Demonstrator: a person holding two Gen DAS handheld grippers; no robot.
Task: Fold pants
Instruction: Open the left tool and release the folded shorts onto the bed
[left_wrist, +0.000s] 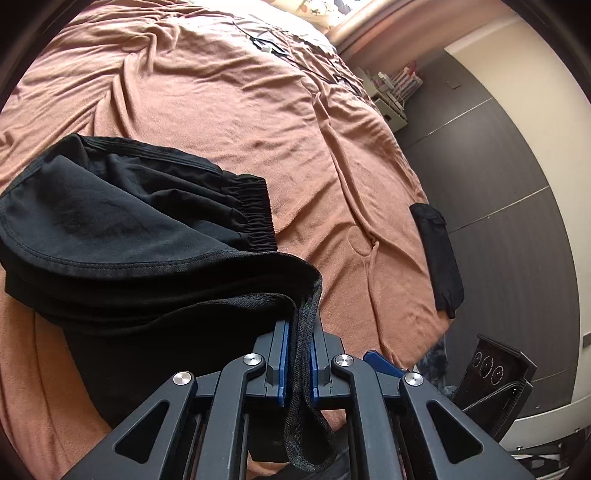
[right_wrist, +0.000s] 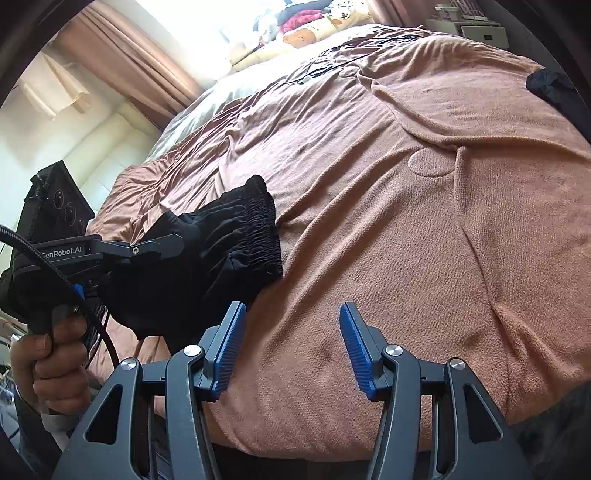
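— What is your left gripper (left_wrist: 297, 354) doing?
— I have it clamped on a hem of the black pants (left_wrist: 122, 229), which lie bunched on the brown blanket (left_wrist: 229, 110).
— And the right gripper (right_wrist: 291, 339)?
— Its fingers stand apart over bare blanket, holding nothing.

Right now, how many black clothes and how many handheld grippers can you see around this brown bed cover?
Black pants being folded: 1
Other black garment at the bed's edge: 1
Grippers: 2, left gripper and right gripper
Total: 4
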